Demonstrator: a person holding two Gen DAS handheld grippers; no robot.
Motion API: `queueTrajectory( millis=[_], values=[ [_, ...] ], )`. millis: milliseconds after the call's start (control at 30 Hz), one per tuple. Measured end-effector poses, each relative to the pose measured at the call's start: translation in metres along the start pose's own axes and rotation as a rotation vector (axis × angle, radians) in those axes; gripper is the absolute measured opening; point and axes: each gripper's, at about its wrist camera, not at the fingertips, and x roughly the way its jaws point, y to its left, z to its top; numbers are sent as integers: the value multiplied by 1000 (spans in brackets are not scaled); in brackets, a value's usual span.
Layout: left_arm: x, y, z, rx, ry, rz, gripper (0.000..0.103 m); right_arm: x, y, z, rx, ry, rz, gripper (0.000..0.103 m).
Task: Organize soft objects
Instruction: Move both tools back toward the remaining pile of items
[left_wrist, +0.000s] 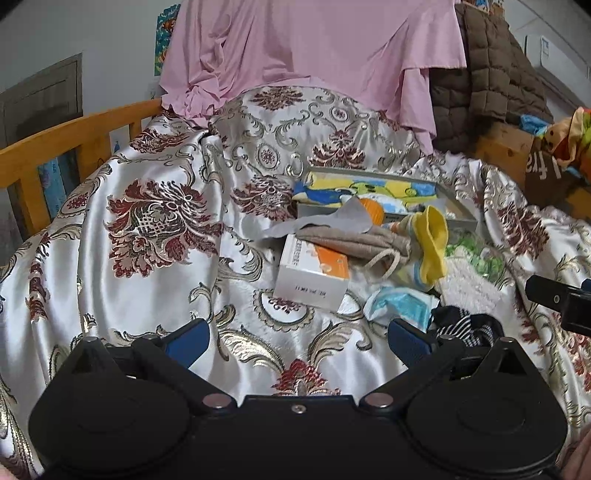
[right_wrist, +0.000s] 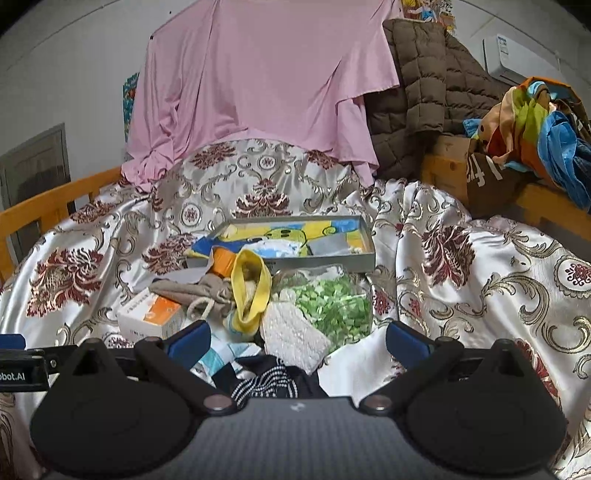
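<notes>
Grippers both spread, empty: left gripper (left_wrist: 297, 338), right gripper (right_wrist: 297, 338). You're pre-grasp; next drop right onto striped sock (right_wrist: 266, 380) at 6 o'clock, then tray (right_wrist: 280, 260).

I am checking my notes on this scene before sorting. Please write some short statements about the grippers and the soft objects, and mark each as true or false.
1. Both grippers are open and hold nothing. True: the left gripper and the right gripper have their jaws spread apart.
2. The yellow-cuffed sock lies inside the grey tray. False: it lies in front of the tray, on the pile.
3. The black striped garment is the soft item nearest the right gripper. True.
4. The white and orange box stands on the wooden bed rail. False: it lies on the patterned satin bedspread.
</notes>
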Motion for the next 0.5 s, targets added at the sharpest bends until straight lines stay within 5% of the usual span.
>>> queueTrajectory(
  millis=[500],
  values=[
    [23, 4, 0, 9, 120, 58, 102, 29, 9, -14, -47, 169, 40, 103]
  ],
)
